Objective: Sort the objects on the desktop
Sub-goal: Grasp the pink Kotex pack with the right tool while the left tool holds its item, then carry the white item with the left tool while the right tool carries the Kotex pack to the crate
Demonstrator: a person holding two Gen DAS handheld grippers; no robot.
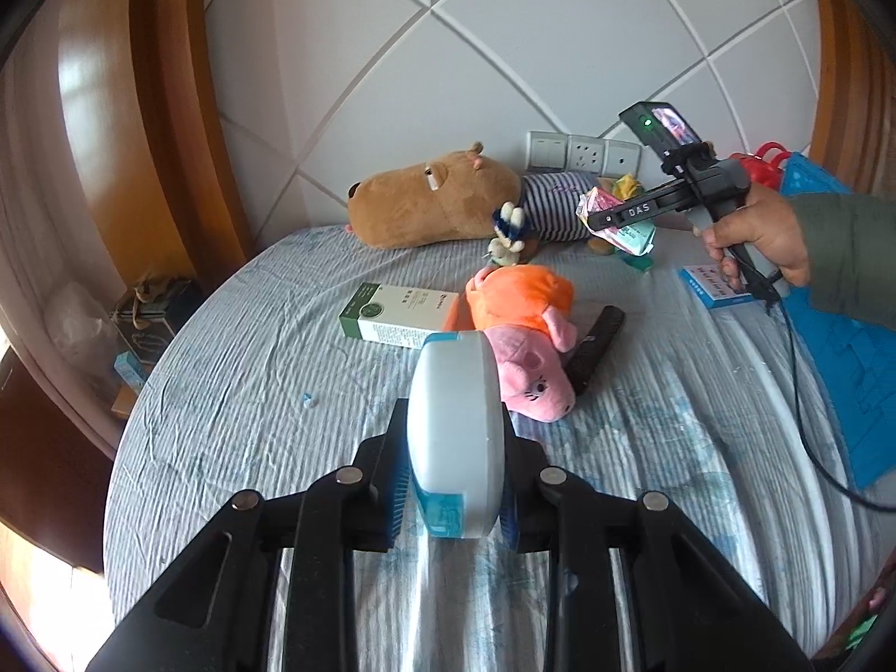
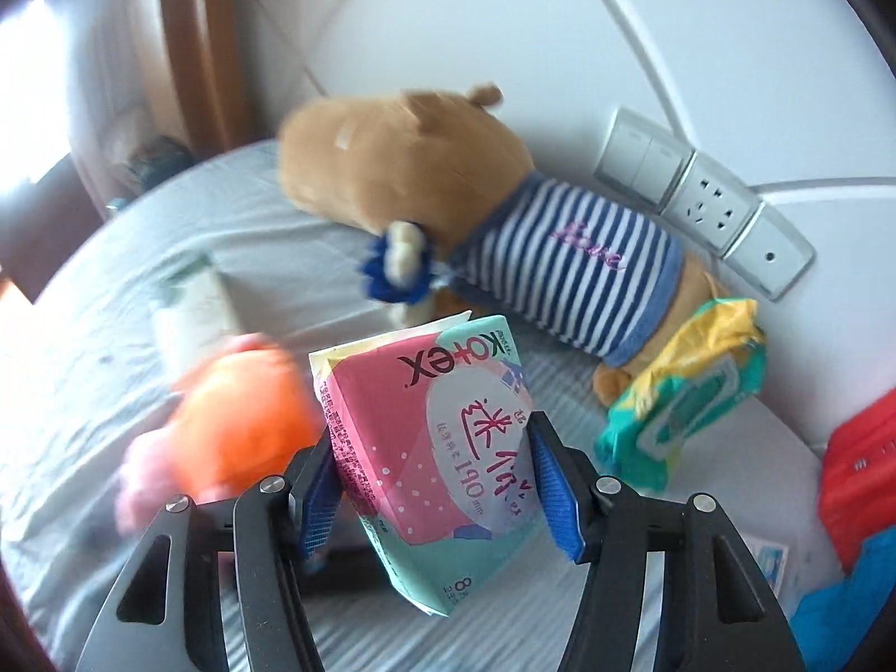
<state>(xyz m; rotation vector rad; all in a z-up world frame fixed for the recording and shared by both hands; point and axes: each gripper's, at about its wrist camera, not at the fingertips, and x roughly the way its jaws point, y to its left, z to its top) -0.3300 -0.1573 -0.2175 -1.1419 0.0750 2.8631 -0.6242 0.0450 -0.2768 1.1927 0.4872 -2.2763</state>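
White-blue jar (image 1: 456, 437) and pink Kotex pack (image 2: 431, 448), both gripper-held

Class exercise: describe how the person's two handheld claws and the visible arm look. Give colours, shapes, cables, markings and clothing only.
Both the left claw and the right claw have black angular frames, silver round bolts and ribbed blue pads. From the left wrist view, the right claw's bar reads "DAS", a small screen with a green light sits on top, and a black cable trails down. The sleeve is grey-green.

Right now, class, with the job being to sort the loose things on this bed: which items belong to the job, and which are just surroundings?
Part of the job:
- white tub, held in left tool
- pink packet, held in right tool
- pig toy
- green box
- remote
- capybara toy
- wipes pack

Just surroundings:
- wall sockets
- bedsheet
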